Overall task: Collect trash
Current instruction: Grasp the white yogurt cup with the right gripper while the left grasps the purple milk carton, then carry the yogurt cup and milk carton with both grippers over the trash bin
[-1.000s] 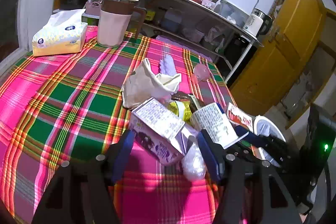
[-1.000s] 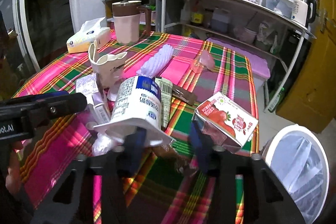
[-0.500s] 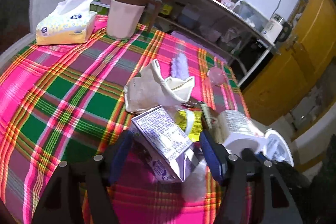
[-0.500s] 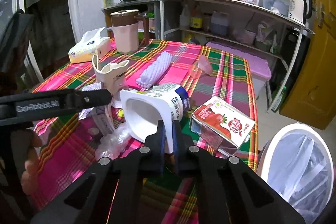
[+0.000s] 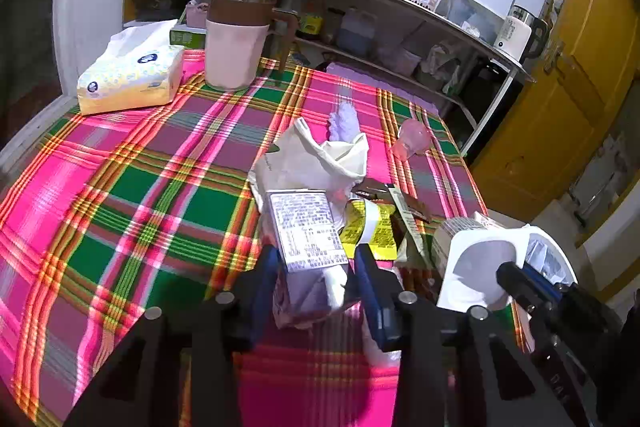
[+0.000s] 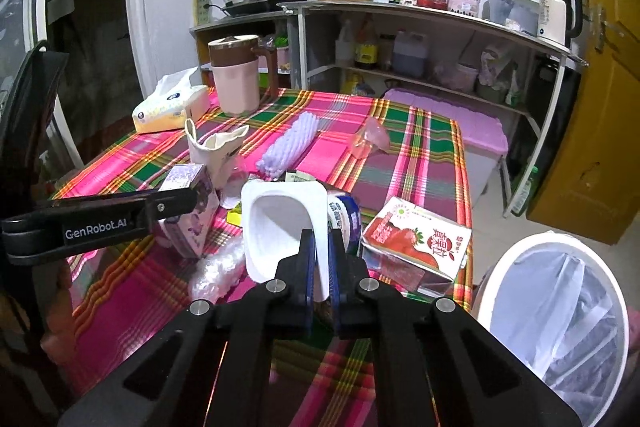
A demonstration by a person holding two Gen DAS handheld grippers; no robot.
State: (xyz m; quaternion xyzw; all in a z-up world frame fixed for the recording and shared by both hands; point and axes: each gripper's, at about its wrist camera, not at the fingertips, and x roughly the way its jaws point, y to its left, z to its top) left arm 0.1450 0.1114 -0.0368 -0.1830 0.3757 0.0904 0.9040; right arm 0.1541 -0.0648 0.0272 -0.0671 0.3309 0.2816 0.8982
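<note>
Far left of table: a yellow and white soft tissue pack (image 5: 130, 77) and a pink jug with brown lid (image 5: 239, 37) stand near the back edge; the pink and green checked tablecloth (image 5: 120, 195) in front of them is bare.
Left gripper (image 5: 316, 267): its jaws are closing, with the purple printed carton (image 5: 304, 227) between the blue pads; the pads lie against both sides of the carton.
Trash heap: just behind the carton lie a crumpled cream paper bag (image 5: 312, 159) and a yellow snack wrapper (image 5: 370, 231), touching each other.
Right gripper (image 6: 322, 259): closed tight on the rim of the white plastic yogurt cup (image 6: 280, 227), which is tilted with its mouth to the camera.
Right table edge: a red strawberry drink carton (image 6: 420, 239) lies near the corner.
Beside table, right: a white round bin with clear liner (image 6: 560, 307) stands on the floor, near the table corner.
</note>
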